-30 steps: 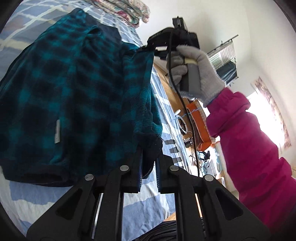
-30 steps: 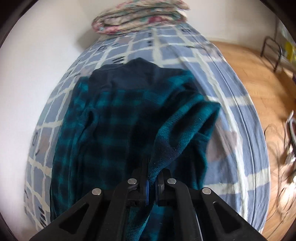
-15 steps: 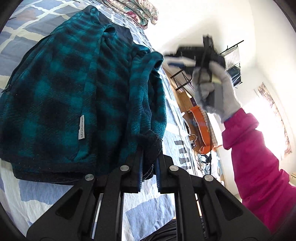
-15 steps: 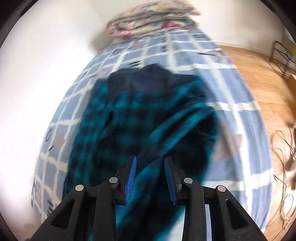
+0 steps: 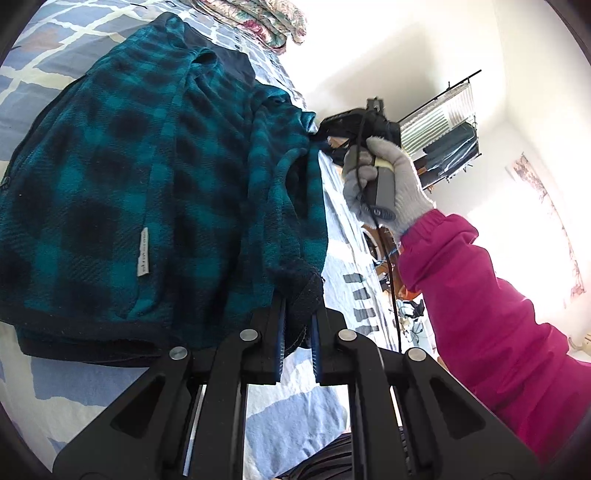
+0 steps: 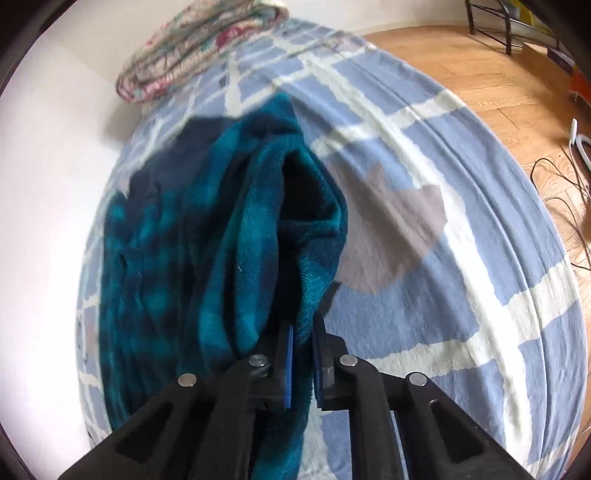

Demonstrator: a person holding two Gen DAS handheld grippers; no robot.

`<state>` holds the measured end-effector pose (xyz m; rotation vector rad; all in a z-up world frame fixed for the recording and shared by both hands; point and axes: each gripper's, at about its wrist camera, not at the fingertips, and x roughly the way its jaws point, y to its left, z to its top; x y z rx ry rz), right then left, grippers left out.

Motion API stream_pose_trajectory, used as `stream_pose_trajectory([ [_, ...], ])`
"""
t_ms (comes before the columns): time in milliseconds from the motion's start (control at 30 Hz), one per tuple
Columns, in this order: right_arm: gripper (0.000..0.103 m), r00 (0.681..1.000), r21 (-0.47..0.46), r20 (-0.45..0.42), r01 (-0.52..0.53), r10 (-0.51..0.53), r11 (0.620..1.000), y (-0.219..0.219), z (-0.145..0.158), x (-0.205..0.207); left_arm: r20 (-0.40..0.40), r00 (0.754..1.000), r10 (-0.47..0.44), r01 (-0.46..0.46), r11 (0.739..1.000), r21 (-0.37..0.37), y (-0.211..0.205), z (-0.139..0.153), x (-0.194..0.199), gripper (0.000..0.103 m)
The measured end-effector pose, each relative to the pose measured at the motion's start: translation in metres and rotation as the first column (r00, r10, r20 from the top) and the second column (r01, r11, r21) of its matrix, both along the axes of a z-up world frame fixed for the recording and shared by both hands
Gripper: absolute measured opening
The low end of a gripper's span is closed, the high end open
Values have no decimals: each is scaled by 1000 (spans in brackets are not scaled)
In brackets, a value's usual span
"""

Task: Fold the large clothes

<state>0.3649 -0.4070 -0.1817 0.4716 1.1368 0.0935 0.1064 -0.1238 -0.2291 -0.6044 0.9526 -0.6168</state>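
The left wrist view sits low and close over the bed's [image 5: 92,391] near edge, facing along it toward the folded quilt [image 5: 266,22]. The right wrist view looks steeply down, close, toward the same quilt [image 6: 192,48]. Both share the teal fleece [image 5: 147,166] [image 6: 236,229] and checked sheet.

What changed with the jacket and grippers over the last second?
The right gripper let go of the jacket, shifted along its folded edge, and has clamped the fleece again. The left gripper stayed shut on the cuff, and the jacket stayed on the bed.
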Motion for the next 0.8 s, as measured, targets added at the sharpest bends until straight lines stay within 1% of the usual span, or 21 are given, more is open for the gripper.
stream_pose_trajectory([
  [67,4,999,-47,45,-14,16,999,8,24,0,-4,1000,-6,6,1000,-20,0,-1,0,9],
  [100,4,997,-80,65,-32,37,996,17,39,0,-8,1000,-11,11,1000,-27,0,-2,0,9],
  [133,4,995,-103,76,-49,57,993,24,47,5,-12,1000,-13,12,999,-32,0,-3,-1,9],
  [200,4,989,-162,95,-100,117,982,51,65,11,-27,1000,0,-1,999,-51,4,-7,-1,9],
  [267,4,977,-236,98,-160,187,959,89,74,15,-50,999,20,-24,997,-78,13,-13,-1,9],
  [333,4,962,-284,92,-222,257,933,127,74,25,-65,997,43,-49,995,-92,23,-18,-2,9],
  [367,4,951,-317,82,-259,298,913,150,70,29,-71,996,59,-66,993,-93,29,-20,-3,9],
  [467,4,925,-388,36,-335,378,858,202,48,37,-91,990,105,-113,989,-91,46,-29,-5,9],
  [567,6,907,-383,-11,-392,420,836,232,18,43,-124,983,136,-146,986,-75,60,-42,-4,9],
  [633,20,894,-359,-49,-431,445,828,239,1,42,-126,983,137,-146,987,-62,63,-46,-4,9],
  [667,24,886,-341,-49,-449,462,826,238,0,41,-120,984,132,-139,989,-52,63,-45,-4,9],
  [700,28,879,-308,-34,-462,475,832,233,4,37,-112,986,127,-132,991,-38,62,-43,-4,9],
  [733,28,873,-267,-13,-472,487,840,226,10,35,-104,987,119,-123,992,-30,61,-41,-4,9],
  [767,29,872,-224,18,-474,490,852,214,20,32,-100,989,112,-114,993,-19,59,-38,-4,9],
  [800,31,880,-190,49,-456,473,869,198,32,29,-89,990,106,-106,994,1,57,-35,-6,9],
])
